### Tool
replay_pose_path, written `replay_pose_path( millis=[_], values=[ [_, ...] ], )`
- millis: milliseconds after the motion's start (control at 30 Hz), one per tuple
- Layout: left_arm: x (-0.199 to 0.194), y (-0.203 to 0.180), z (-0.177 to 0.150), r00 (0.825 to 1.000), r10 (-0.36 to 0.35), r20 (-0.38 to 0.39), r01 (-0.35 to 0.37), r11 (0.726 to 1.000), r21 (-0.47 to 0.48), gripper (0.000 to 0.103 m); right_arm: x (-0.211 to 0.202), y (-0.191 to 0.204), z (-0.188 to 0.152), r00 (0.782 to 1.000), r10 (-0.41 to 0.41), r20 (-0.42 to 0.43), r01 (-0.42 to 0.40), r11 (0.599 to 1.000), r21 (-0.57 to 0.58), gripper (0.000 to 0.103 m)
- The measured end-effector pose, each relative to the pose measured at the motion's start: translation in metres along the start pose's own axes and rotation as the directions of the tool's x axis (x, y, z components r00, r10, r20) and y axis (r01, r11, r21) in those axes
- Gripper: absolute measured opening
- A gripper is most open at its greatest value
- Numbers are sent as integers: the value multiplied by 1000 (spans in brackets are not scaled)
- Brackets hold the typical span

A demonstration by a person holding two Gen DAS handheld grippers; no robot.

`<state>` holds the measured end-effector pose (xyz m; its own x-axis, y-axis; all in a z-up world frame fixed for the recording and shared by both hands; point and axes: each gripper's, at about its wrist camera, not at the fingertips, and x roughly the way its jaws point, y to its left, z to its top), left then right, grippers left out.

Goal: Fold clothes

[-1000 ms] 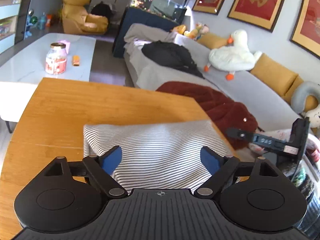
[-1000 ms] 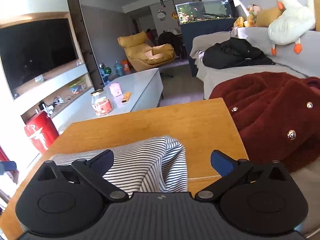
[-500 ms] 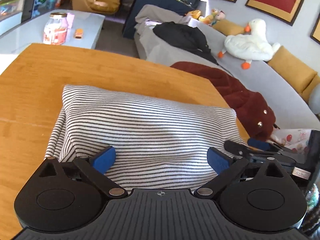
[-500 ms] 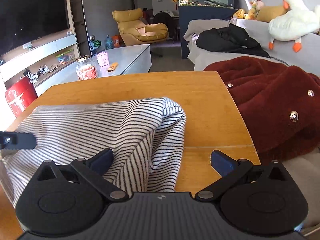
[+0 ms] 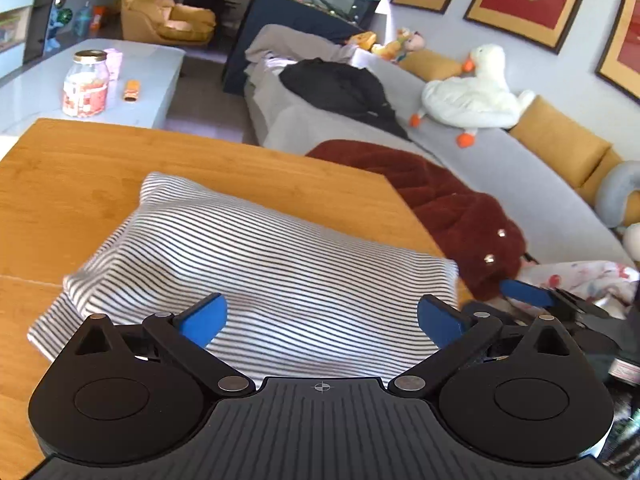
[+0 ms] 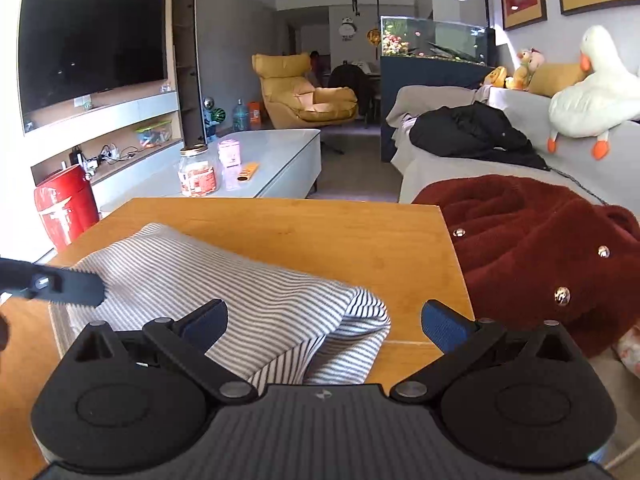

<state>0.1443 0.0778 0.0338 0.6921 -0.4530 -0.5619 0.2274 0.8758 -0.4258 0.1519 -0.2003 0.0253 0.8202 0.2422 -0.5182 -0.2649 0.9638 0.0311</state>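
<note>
Striped grey-and-white cloth (image 5: pixel 256 264), folded into a thick bundle, lies on the wooden table (image 5: pixel 72 176) toward its right edge, near the front. The left gripper (image 5: pixel 322 320) and right gripper (image 6: pixel 324 322) hover over it, jaws spread wide, gripping nothing. A red fleece coat (image 6: pixel 532 248) lies beside the table's right edge.

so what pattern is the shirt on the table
Thin dark and white stripes on the shirt; left wrist view shows it best.

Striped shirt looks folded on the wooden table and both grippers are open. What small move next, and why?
Probably press the right gripper down on the striped shirt at its near right corner. There the layers bulge and a loose edge hangs out from under the top fold, while the rest lies fairly flat on the wooden table. The left gripper is open over the shirt's middle.
</note>
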Motion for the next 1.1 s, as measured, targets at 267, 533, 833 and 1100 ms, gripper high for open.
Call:
replay_pose_path(
  millis=[267,533,833,1100],
  values=[
    [20,13,-19,996,-39,-82,34,998,-57,103,42,-1,-18,993,-32,-112,31,999,-12,103],
    [40,20,-1,998,11,-64,-11,1000,4,103,10,10,-42,987,80,-138,-72,995,64,103],
    [43,19,11,996,75,-54,-75,997,7,103,6,23,-49,977,165,-136,-147,980,133,103],
    [6,2,5,1000,9,6,-9,1000,14,103,3,17,-42,967,209,-148,-188,971,146,103]
  ],
)
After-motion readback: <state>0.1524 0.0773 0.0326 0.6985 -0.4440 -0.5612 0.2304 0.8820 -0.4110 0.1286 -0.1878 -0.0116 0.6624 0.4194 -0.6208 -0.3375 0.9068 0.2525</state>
